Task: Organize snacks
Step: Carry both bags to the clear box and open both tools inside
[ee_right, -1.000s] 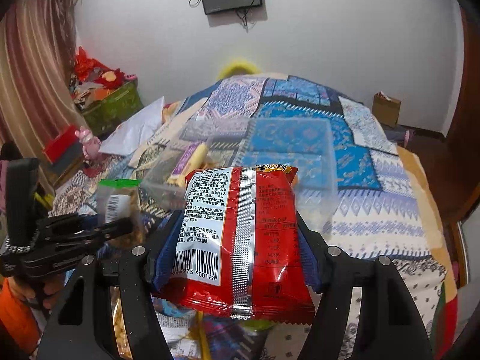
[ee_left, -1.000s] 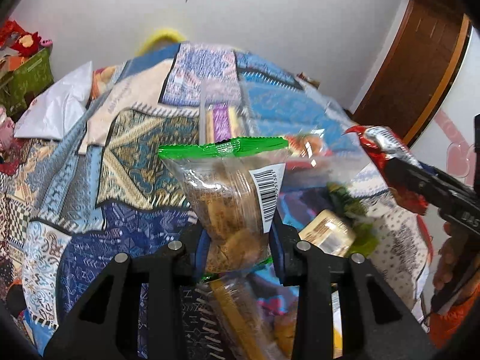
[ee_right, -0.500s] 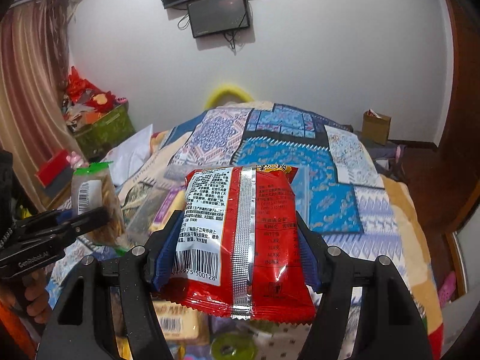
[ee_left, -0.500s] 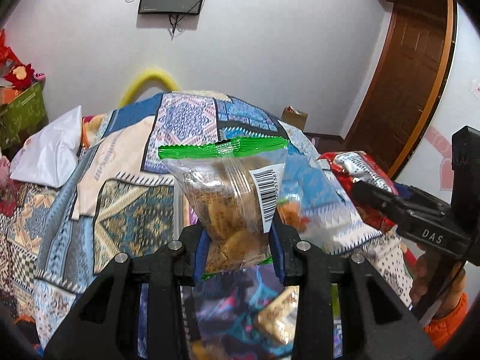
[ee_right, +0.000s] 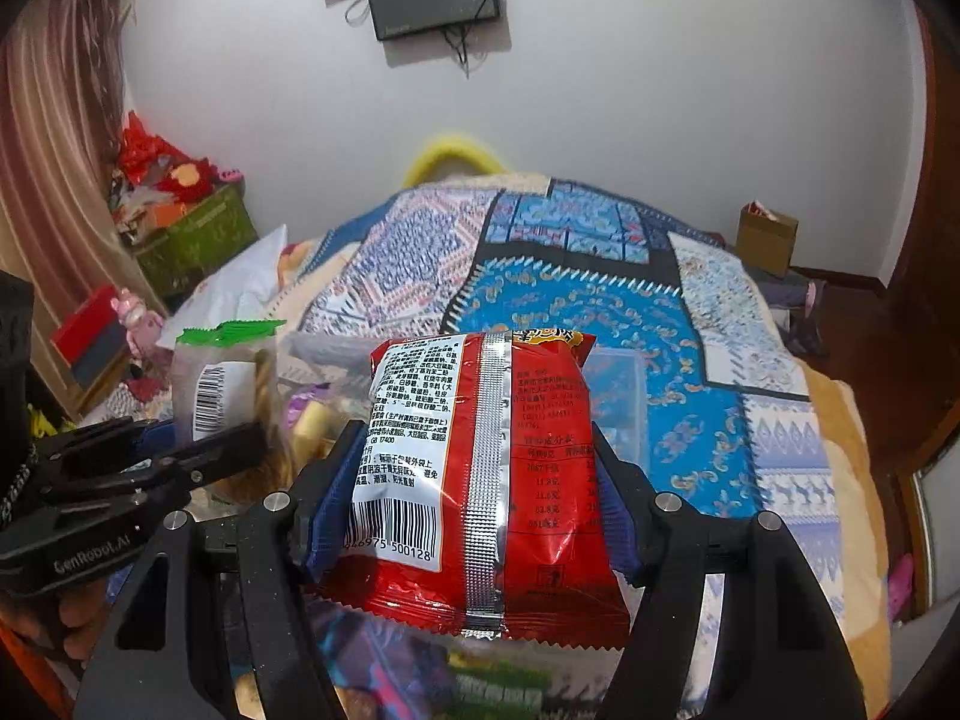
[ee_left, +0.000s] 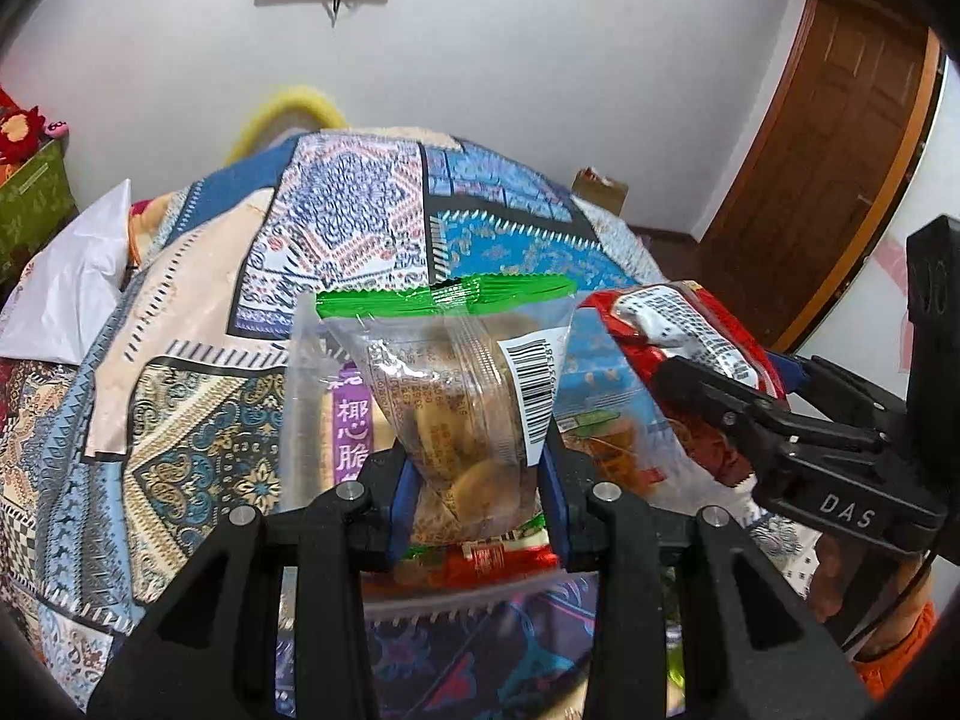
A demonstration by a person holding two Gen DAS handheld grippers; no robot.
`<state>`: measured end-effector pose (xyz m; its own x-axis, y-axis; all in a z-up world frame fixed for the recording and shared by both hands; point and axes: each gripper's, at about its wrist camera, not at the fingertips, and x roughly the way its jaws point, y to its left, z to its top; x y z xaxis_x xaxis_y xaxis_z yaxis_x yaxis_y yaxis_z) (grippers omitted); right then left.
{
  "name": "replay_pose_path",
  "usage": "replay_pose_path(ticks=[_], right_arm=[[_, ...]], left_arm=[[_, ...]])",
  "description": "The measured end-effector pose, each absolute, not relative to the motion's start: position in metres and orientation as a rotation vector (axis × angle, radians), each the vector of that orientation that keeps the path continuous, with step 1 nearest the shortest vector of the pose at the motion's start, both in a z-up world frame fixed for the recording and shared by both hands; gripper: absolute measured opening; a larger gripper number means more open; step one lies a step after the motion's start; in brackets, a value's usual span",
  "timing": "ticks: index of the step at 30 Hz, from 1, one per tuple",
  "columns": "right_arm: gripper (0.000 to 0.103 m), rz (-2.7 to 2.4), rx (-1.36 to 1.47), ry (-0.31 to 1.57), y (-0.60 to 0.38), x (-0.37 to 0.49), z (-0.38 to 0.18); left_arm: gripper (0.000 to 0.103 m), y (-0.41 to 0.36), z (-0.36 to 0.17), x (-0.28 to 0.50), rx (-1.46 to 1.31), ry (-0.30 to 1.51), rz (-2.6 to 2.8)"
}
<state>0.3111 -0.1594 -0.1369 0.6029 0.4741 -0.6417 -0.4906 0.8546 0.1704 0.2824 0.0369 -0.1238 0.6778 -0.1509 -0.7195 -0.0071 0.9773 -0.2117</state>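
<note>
My left gripper is shut on a clear cookie packet with a green top, held upright above the bed. My right gripper is shut on a red foil snack packet. Each shows in the other's view: the red packet to the right in the left wrist view, the cookie packet to the left in the right wrist view. A clear plastic box just beyond holds a purple snack and an orange packet. The box also shows in the right wrist view.
A patchwork quilt covers the bed. A white bag lies at its left. More loose snack packets lie below the grippers. A green box and red items stand by the left wall, a cardboard box and wooden door at right.
Both grippers have risen and tilted up with their packets, then moved forward toward the clear box. The two grippers have come closer together. Both grips are unchanged.
</note>
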Motion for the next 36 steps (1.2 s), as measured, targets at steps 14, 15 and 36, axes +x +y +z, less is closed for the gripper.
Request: replay_pose_path(ticks=[14,15,36], right_arm=[[0.067,0.582,-0.134,0.856,-0.140,0.334,-0.169],[0.067,0.579,-0.138,0.861,-0.139,0.335,-0.169],[0.071,0.590,-0.086,0.717,-0.177,0.257,-0.103]], left_arm=[[0.035,0.037,-0.156,0.315,-0.257,0.927,-0.060],[0.037,0.037,-0.157,0.316,-0.262,0.933,-0.058],[0.058,0.036,-0.079,0.231,-0.191,0.821,-0.049]])
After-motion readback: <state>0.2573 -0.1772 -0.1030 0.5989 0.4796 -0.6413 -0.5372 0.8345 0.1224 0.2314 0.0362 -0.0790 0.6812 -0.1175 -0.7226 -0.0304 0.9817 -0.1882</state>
